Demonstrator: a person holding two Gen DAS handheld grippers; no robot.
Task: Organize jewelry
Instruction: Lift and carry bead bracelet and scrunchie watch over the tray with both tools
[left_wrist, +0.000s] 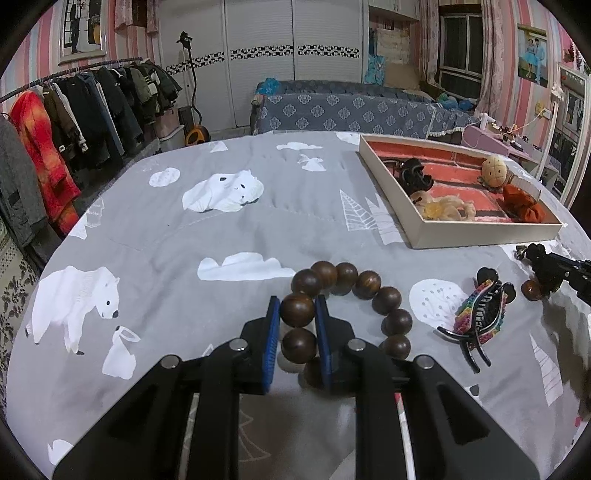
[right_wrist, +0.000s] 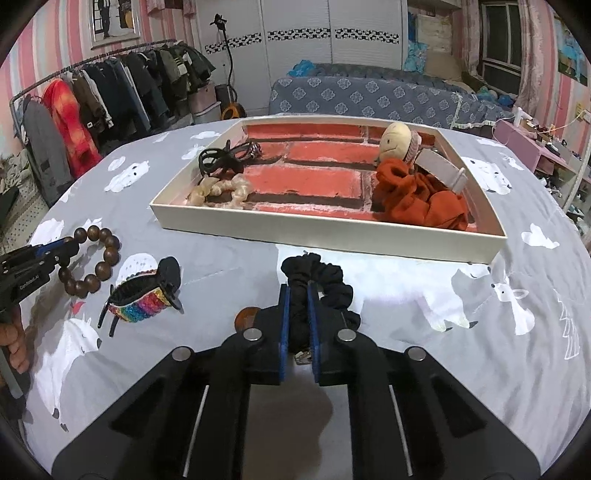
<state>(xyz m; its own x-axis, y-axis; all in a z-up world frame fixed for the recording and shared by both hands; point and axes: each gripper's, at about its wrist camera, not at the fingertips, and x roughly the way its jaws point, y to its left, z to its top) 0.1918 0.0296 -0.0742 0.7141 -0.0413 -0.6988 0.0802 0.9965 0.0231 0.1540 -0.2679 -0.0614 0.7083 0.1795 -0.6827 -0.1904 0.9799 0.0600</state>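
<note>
A brown wooden bead bracelet (left_wrist: 365, 284) lies on the grey bedspread, and my left gripper (left_wrist: 297, 301) is shut on one of its beads. From the right wrist view the same bracelet (right_wrist: 105, 254) sits at the left with the left gripper (right_wrist: 55, 251) on it. My right gripper (right_wrist: 297, 291) is shut on a black scrunchie (right_wrist: 325, 280) just in front of the white tray (right_wrist: 325, 230). A rainbow hair claw (right_wrist: 142, 304) lies between the two; in the left wrist view this claw (left_wrist: 476, 317) is to the right of the bracelet.
The tray (left_wrist: 480, 240) holds a black hair claw (right_wrist: 221, 158), a cream scrunchie (right_wrist: 221, 190), an orange scrunchie (right_wrist: 417, 197) and a round smiley plush (right_wrist: 395, 138). A small amber bead (left_wrist: 530, 290) lies by the right gripper. A clothes rack (left_wrist: 74, 110) stands left of the bed.
</note>
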